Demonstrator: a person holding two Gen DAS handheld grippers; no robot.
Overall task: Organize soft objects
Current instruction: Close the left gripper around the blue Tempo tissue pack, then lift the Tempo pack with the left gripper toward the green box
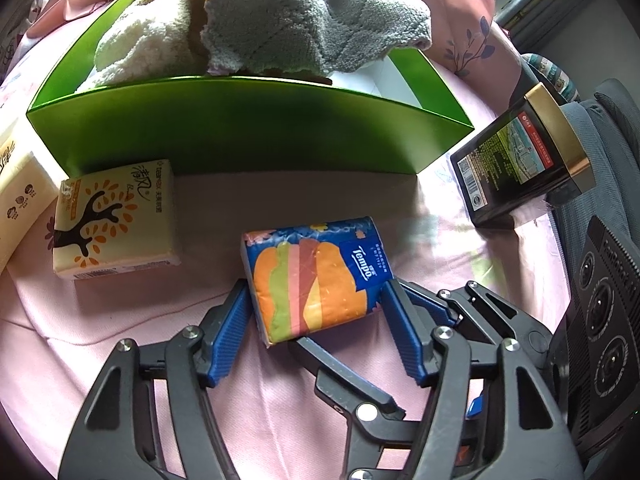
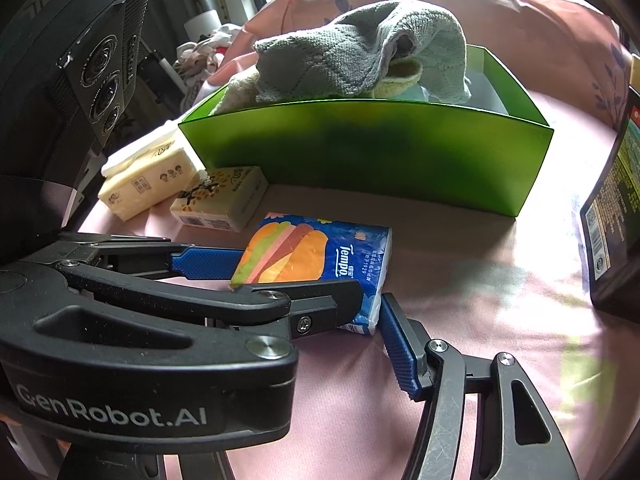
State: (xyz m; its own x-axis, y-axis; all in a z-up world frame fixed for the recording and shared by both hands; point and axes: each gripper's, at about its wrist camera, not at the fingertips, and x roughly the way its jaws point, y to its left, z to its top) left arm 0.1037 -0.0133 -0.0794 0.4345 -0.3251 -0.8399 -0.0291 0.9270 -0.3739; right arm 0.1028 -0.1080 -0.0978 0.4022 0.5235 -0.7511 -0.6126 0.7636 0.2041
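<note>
Covering nearly every part of both views, a pink bedsheet (image 1: 120,320) carries the whole scene. A green box (image 1: 248,128) stretches across the upper half of the left wrist frame, heaped with a grey towel (image 1: 320,20) and, at its upper left, a cream towel (image 1: 148,48); both rise above the rim. A black carton with a gold end (image 1: 516,160) lies tilted at the right edge, apart from the green box. At the far left edge sits a pale yellow tissue pack (image 1: 20,188), and just beside it a cream tissue pack printed with a dark tree (image 1: 116,220), which rests close against the front wall of the box. At lower centre, the blue Tempo tissue pack (image 1: 312,276) lies flat on the sheet in front of the box. The left gripper (image 1: 316,312) has its blue-padded jaws spread on either side of this pack, not squeezing it. In the right wrist view, the right gripper (image 2: 312,316) is likewise spread wide, one blue pad just beside the pack's near corner.
</note>
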